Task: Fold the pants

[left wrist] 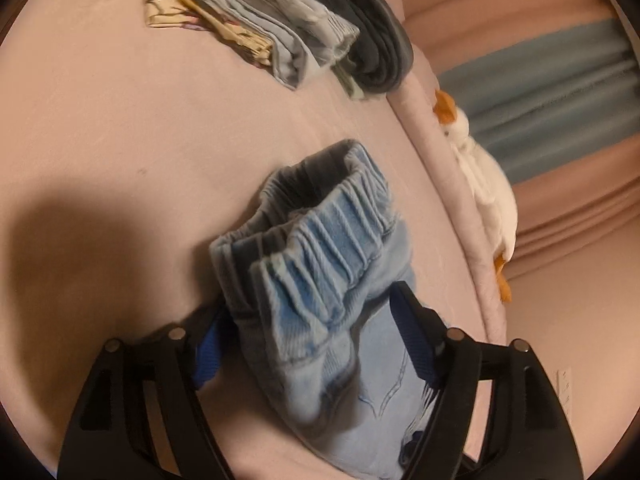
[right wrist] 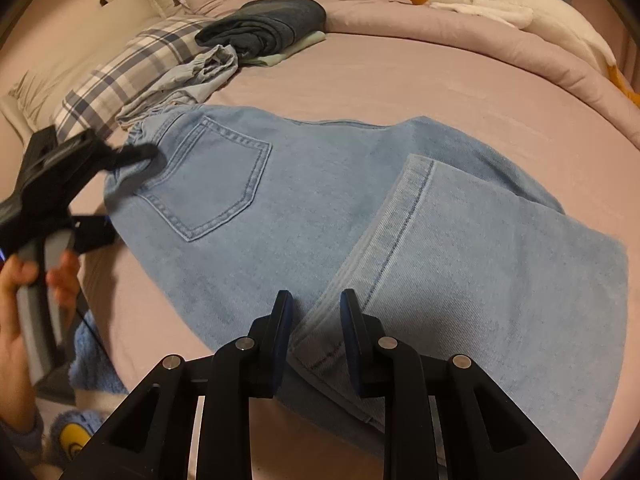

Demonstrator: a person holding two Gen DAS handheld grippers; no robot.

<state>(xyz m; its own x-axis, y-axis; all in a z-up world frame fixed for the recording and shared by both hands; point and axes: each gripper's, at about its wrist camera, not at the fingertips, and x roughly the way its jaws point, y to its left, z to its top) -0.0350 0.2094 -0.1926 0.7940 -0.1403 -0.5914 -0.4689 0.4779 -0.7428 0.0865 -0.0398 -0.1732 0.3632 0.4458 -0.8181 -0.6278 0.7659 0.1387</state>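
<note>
Light blue denim pants (right wrist: 320, 208) lie on the pink bed sheet (right wrist: 400, 80), back pocket up, with the leg end folded over onto the upper part. My left gripper (left wrist: 316, 320) has its jaws wide apart around the elastic waistband (left wrist: 316, 232), which bunches up between them. It also shows in the right wrist view (right wrist: 148, 156) at the waistband, held by a hand. My right gripper (right wrist: 316, 308) has its jaws a little apart on either side of the leg hem (right wrist: 384, 272), near the bed's front edge.
Folded clothes (left wrist: 256, 20) and a dark rolled garment (left wrist: 372, 44) lie at the far side of the bed. A plaid pillow (right wrist: 132, 76) sits at the left. A white goose plush (left wrist: 480, 184) lies along the rolled pink quilt (right wrist: 460, 40).
</note>
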